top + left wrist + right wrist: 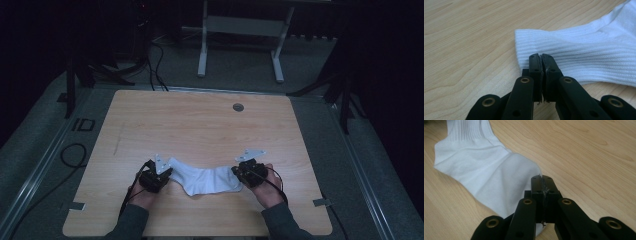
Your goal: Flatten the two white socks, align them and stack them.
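Note:
A white sock point(205, 179) lies across the near part of the wooden table point(200, 125), between the two hand-held grippers. My left gripper point(167, 173) is shut on the ribbed cuff end; in the left gripper view its jaws point(541, 57) meet tightly at the edge of the cuff point(579, 55). My right gripper point(237, 172) is shut on the toe end. In the right gripper view its jaws point(541, 178) are pressed together with white fibres between them, and the sock point(486, 170) stretches away to the upper left.
A round grommet point(238, 107) sits near the table's far edge. Cables point(75, 155) lie on the floor at the left, and a white table frame point(240, 40) stands beyond. The person's hands point(270, 192) rest near the front edge.

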Tool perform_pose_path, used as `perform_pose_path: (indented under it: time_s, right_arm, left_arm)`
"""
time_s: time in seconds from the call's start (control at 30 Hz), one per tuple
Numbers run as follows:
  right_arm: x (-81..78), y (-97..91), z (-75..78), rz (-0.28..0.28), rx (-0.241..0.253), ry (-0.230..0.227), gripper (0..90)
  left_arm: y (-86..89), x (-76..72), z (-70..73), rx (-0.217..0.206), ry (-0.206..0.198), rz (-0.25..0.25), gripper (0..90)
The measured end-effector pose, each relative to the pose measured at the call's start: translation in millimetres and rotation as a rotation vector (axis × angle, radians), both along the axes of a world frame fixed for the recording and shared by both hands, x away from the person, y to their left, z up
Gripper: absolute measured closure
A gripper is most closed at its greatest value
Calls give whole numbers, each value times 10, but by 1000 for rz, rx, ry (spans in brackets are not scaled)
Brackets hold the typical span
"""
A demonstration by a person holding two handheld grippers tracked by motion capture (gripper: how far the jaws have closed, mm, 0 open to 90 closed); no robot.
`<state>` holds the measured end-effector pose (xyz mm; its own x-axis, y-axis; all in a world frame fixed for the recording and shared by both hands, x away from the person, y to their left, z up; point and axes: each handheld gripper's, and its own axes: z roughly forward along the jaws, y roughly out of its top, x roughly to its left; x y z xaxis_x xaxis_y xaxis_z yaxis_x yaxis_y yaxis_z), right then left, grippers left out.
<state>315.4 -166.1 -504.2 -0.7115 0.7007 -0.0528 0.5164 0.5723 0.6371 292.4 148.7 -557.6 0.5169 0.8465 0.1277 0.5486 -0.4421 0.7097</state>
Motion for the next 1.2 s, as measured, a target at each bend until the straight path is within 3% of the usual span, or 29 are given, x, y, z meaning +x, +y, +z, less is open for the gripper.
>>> perform_pose_path:
  time_s: [0.23,0.57,0.77,0.87,1.2]
  right_arm:
    - [-20,-51,48,-11,6,-11,892]
    - [-52,-276,147,-54,33,-29,893]
    - [-10,-242,77,-42,31,-4,886]
    - [41,-216,9,-52,23,14,839]
    - [10,-277,87,-71,40,-16,818]
  left_arm:
    - [3,0,1,3,0,-2,869]
    - [1,-2,-1,1,1,-1,870]
    - [1,-3,-1,1,1,1,870]
    - [2,-4,-1,1,2,0,870]
    - [0,-6,-1,-1,1,4,869]
